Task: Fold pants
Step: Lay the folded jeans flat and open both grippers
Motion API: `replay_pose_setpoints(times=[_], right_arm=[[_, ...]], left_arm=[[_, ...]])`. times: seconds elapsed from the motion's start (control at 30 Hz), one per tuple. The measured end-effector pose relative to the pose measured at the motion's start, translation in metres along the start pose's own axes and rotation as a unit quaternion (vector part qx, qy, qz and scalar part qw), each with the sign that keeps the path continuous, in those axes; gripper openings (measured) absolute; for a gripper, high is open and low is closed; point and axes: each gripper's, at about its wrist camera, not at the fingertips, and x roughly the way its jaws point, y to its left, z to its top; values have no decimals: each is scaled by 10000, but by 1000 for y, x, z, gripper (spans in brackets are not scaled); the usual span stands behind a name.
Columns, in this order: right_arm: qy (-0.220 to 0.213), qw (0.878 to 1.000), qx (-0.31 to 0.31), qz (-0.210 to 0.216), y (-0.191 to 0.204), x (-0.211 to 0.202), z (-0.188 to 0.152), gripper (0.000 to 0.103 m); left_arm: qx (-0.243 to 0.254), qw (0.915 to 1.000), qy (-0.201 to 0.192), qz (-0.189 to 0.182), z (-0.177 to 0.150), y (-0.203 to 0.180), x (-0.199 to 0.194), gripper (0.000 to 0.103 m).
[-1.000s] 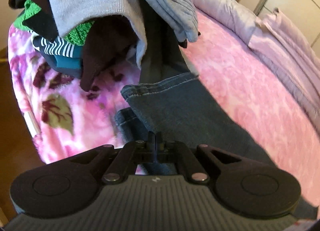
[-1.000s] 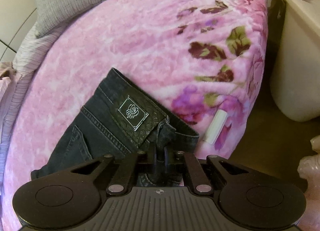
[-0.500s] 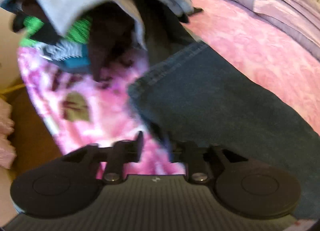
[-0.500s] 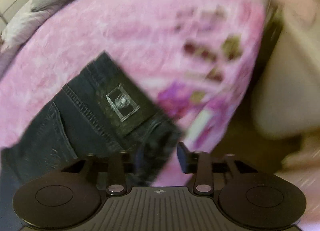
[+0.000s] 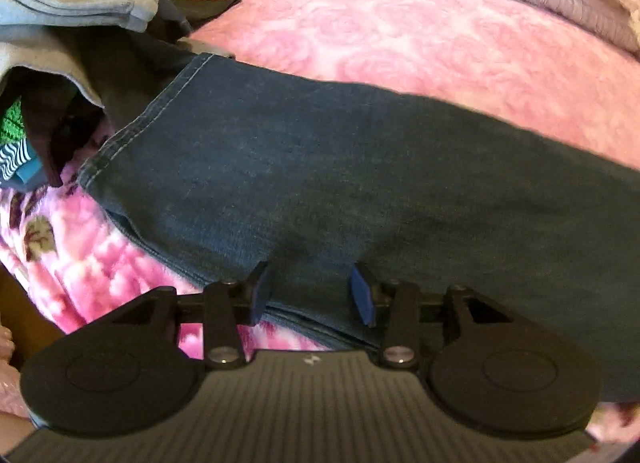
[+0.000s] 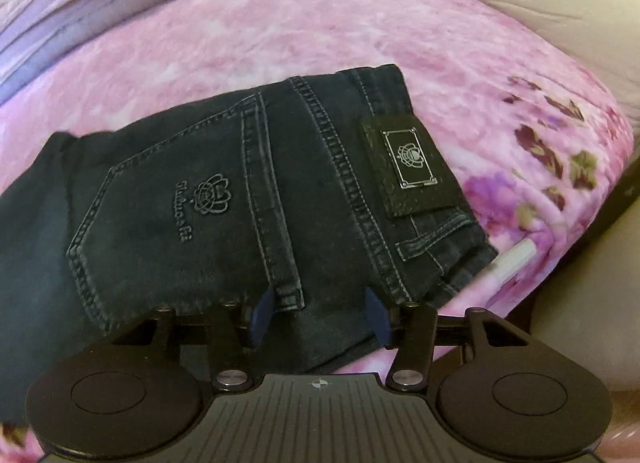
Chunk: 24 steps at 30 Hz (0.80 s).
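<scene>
Now the left tool (image 5: 311,291) and right tool (image 6: 318,317) stand part open, jaws just opened, denim beneath but unpressed. At twelve o'clock, the pants (image 6: 248,199) lie flat on the pink bed (image 6: 280,31); heavy, limp denim, probably best pinched at hem (image 5: 140,127) and waistband (image 6: 416,167).

The dark blue denim pants (image 5: 360,167) lie flat on the pink floral fleece blanket (image 5: 400,31), folded lengthwise, it seems, with 1 leg over the other. In the left wrist view the stitched leg hem (image 5: 140,131) sits at the left, its upper corner tucked under a pile of grey clothing (image 5: 80,3). In the right wrist view the waist end faces up: 1 back pocket (image 6: 192,223) with an embroidered flower emblem, and a black waistband patch (image 6: 412,167) near the blanket's edge.
</scene>
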Motion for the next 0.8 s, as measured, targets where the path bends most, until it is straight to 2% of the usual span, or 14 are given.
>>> replay_pose_setpoints(times=[0.03, 0.1, 0.17, 0.27, 0.37, 0.43, 0.5, 0.67, 0.73, 0.8], right_arm=[[-97, 9999, -52, -32, 0, -7, -1, 48], [-392, 9991, -168, 11, 4, -19, -9, 49], [-503, 9984, -257, 98, 12, -21, -17, 51], [-386, 9985, -342, 169, 26, -2, -34, 53], [-944, 9950, -323, -37, 37, 4, -52, 58], [-1087, 9935, -327, -103, 42, 0, -58, 58], [-1138, 9930, -308, 94, 43, -7, -61, 58], [-1561, 9857, -257, 572, 67, -60, -91, 58], [-1429, 9874, -226, 641, 80, -83, -105, 58], [-1321, 9881, -116, 781, 90, -108, -119, 58]], left_arm=[[51, 10000, -50, -53, 1, 0, -7, 41], [252, 9996, -133, -88, 1, -3, -19, 50], [386, 9990, -228, -72, -4, -7, -25, 52], [505, 9979, -337, -216, -12, -10, -21, 52], [673, 9964, -356, -384, -23, -15, -7, 52], [880, 9937, -539, -427, -29, -21, -4, 52], [1104, 9897, -782, -459, -33, -27, -5, 53], [1145, 9818, -1213, -903, -48, -22, -30, 56], [1136, 9819, -1198, -934, -58, -17, -53, 59], [1160, 9801, -1183, -1092, -69, -11, -80, 71]])
